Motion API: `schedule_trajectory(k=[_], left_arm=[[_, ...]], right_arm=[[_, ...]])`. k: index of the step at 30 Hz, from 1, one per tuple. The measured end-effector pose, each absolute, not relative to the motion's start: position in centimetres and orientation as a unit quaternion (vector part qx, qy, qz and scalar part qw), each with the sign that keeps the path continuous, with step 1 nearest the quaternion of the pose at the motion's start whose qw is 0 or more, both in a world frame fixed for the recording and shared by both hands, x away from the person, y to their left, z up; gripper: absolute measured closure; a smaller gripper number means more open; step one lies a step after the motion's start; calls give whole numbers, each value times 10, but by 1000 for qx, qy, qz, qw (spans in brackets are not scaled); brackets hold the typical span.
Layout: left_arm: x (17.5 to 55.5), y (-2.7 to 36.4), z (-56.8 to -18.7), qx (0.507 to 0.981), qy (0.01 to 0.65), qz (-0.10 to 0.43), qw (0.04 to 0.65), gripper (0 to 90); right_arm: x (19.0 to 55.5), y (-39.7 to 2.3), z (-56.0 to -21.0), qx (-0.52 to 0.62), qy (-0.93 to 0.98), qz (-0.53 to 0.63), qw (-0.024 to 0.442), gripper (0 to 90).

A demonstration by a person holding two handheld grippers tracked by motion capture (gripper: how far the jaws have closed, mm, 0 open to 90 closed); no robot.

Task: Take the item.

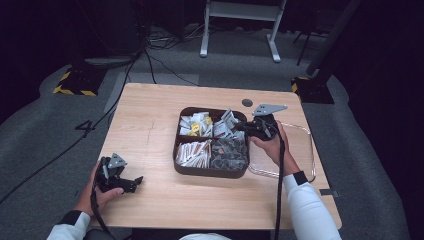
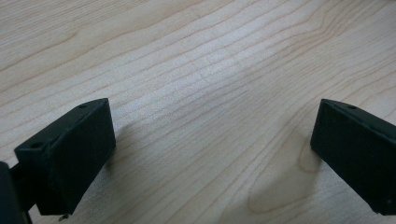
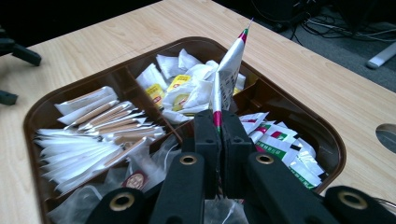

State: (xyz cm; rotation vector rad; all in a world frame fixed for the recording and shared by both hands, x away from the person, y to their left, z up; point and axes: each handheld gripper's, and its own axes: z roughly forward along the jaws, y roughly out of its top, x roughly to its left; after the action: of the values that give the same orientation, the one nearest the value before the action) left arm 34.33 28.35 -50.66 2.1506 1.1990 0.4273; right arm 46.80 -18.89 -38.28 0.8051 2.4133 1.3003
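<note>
Right gripper (image 3: 217, 122): jaws pressed together on a thin white packet (image 3: 229, 74) with a red-and-green end, pinched by its lower edge so that it stands up and tilts slightly away from the jaws. Packet is clear of the heap beneath. In the high view the right gripper (image 1: 240, 126) sits over the far right compartment of the brown tray (image 1: 210, 172), jaws pointing toward the tray's middle, grey plate on top roughly level. Right hand (image 1: 270, 142) wraps the body from the near side; forearm in a white sleeve runs back toward the table's near right edge, crossing the clear plastic container (image 1: 305, 150) just beside the tray.

Below and beyond the jaws: white and yellow sachets (image 3: 180, 86) in the compartment ahead, long paper sticks (image 3: 98, 126) to the left, more red-and-green packets (image 3: 280, 140) to the right.

Left gripper (image 2: 212, 154): jaws wide apart, nothing between them, bare wooden table (image 2: 196, 70) under them. High view shows the left gripper (image 1: 136, 182) low at the table's near left, well apart from the tray, jaws pointing toward it, left hand (image 1: 102, 192) gripping from behind.
</note>
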Motion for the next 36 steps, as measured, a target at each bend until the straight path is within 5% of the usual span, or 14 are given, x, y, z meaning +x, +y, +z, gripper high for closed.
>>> schedule_trajectory(k=[36], left_arm=[[344, 284, -506, 818, 453, 160, 316, 1]], right_arm=[[387, -197, -386, 199, 861, 454, 112, 882]])
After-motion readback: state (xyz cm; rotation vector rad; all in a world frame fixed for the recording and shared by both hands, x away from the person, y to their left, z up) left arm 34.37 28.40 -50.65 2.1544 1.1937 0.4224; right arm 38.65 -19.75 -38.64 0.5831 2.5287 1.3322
